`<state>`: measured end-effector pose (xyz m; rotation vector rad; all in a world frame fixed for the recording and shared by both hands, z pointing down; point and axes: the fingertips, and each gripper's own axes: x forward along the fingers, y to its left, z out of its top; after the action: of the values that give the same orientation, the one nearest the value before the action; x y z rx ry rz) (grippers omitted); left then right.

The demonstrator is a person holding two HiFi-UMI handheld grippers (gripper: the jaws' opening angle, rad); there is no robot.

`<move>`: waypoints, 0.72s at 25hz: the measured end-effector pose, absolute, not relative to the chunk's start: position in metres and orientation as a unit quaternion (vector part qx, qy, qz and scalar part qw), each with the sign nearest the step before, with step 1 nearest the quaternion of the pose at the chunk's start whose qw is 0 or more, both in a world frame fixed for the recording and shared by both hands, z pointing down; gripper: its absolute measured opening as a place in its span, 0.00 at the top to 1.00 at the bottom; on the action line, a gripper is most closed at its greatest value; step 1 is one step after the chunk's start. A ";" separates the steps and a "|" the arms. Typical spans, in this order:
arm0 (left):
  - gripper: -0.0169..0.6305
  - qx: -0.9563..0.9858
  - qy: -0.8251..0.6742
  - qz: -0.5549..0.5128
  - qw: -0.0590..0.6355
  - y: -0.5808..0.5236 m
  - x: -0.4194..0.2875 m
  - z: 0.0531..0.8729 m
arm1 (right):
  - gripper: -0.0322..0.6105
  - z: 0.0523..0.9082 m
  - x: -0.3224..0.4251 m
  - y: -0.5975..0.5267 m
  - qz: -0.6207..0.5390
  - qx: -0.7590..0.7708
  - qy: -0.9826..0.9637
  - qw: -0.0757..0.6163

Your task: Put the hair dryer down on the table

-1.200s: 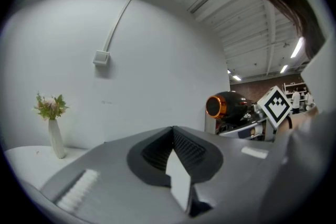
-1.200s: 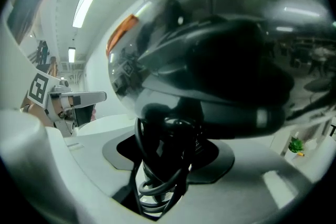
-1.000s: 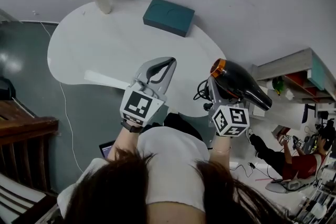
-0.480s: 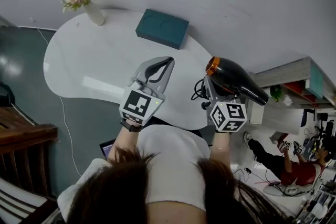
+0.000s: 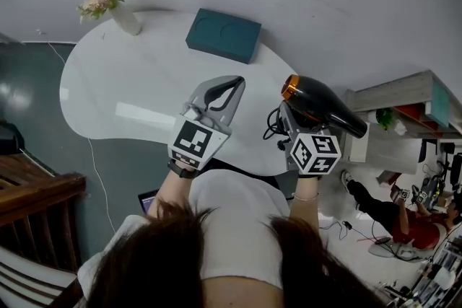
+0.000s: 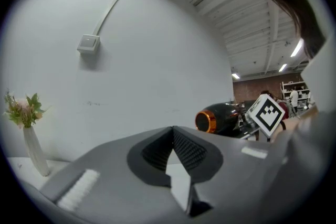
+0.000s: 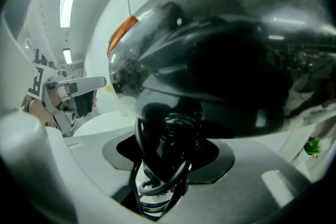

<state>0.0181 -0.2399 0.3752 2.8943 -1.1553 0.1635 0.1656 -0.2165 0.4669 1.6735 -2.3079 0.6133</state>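
A black hair dryer (image 5: 321, 106) with an orange ring at its nozzle hangs over the right end of the white table (image 5: 130, 83). My right gripper (image 5: 289, 116) is shut on its handle, which has the black cord wound round it (image 7: 167, 165). The dryer's glossy body (image 7: 220, 60) fills the right gripper view. My left gripper (image 5: 237, 82) hovers over the table's near edge, left of the dryer, shut with nothing in it; its tips meet (image 6: 172, 129). From the left gripper view the hair dryer (image 6: 219, 119) shows at the right.
A teal box (image 5: 224, 34) lies at the table's far edge and a white vase with flowers (image 5: 115, 7) stands at its far left. Dark wooden furniture (image 5: 36, 191) is at the lower left; shelves (image 5: 404, 94) and a seated person (image 5: 422, 227) at the right.
Both grippers keep their hold and place; the dryer has edged slightly up and left as the head view shifted.
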 end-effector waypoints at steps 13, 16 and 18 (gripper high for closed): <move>0.88 0.933 -0.349 0.078 0.047 -0.239 0.037 0.419 | 0.60 0.542 0.157 -0.206 0.292 0.531 -0.779 0.160; 0.88 0.931 -0.352 0.081 0.056 -0.241 0.039 0.432 | 0.60 0.563 0.153 -0.204 0.315 0.518 -0.777 0.170; 0.89 0.930 -0.353 0.083 0.064 -0.241 0.041 0.441 | 0.60 0.574 0.150 -0.202 0.330 0.511 -0.774 0.175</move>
<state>0.0408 -0.2411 0.4410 2.8070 -1.0655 0.2504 0.1501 -0.2018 0.5745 1.4479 -2.1942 0.9358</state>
